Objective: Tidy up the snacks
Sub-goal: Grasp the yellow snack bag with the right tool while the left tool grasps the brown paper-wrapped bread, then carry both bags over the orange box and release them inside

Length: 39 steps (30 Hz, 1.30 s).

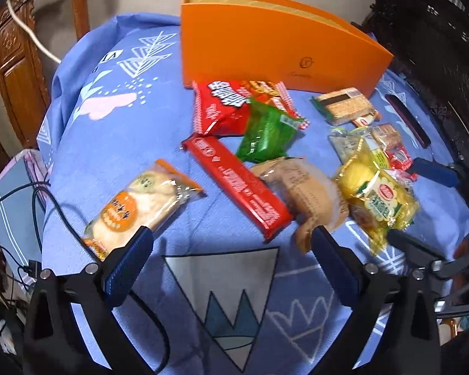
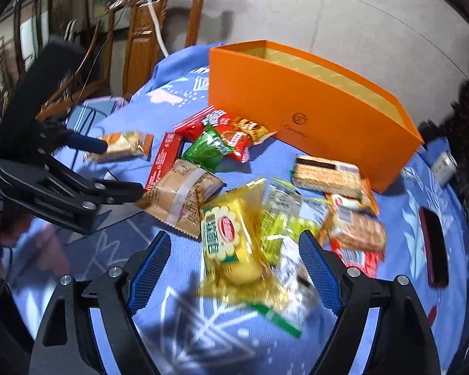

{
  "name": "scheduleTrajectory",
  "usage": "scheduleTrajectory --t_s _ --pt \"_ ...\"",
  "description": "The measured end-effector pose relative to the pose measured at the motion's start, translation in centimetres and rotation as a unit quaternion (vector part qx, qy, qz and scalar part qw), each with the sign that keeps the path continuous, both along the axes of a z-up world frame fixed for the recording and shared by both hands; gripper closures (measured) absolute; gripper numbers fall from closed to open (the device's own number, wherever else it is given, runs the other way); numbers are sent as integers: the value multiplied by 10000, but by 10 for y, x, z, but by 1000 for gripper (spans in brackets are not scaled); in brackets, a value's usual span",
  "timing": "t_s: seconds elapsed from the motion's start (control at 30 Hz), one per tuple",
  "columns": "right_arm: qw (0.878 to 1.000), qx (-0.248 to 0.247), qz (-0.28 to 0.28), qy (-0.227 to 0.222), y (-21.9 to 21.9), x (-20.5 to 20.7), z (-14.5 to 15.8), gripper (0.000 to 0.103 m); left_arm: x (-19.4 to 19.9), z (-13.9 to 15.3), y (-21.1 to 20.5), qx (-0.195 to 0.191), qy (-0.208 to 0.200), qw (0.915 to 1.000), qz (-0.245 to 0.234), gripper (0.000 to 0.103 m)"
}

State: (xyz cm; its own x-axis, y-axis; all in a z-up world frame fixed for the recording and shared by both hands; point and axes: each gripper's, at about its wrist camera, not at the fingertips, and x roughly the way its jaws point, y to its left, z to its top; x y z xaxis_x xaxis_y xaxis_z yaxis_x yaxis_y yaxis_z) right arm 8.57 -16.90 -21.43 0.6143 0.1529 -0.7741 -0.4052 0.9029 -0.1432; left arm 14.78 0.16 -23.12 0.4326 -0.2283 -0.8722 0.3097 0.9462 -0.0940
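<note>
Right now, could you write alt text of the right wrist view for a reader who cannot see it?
The open right gripper hangs over a yellow snack pack, which lies between its jaws, untouched. More snacks are scattered on the blue cloth, an open orange box stands behind them, and the left gripper shows at the left.

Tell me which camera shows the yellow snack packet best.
The right wrist view: the yellow snack packet lies close and central between the open right claw's fingers, label readable though slightly blurred. In the left wrist view the same packet sits off to the right edge, smaller and partly overlapped by neighbouring wrappers.
</note>
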Motion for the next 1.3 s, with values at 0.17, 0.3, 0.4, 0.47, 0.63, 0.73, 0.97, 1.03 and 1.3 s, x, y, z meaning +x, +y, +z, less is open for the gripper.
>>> scheduleTrajectory --t_s 0.17,0.3,0.4,0.47,0.63,0.73,0.97,1.03,1.3 --pt "9979 -542 327 160 8 12 -23 64 13 -4 3 82 23 9998 154 4" --pt "9981 -418 368 246 -2 12 -21 68 21 3 -12 -35 -49 10000 -39 4" --pt "9996 -122 50 256 -18 10 -12 68 27 5 -27 -130 27 9998 -137 4" --pt "9993 115 -223 280 -30 9 -5 68 31 7 -36 -197 114 9997 -75 4" --pt "9959 485 -700 295 -51 3 3 68 26 8 -66 -559 322 9974 -324 4" --pt "9945 624 -786 306 -58 0 4 67 19 1 -87 -383 384 9971 -532 6" --pt "9935 737 -818 291 -65 -2 6 67 20 -19 -98 -152 789 9960 -385 38" --pt "9932 778 -821 273 -65 0 6 67 20 -22 -97 -103 782 9963 -350 44" --pt "9920 899 -863 217 -64 -2 10 67 26 -24 -106 146 686 9968 -393 58"
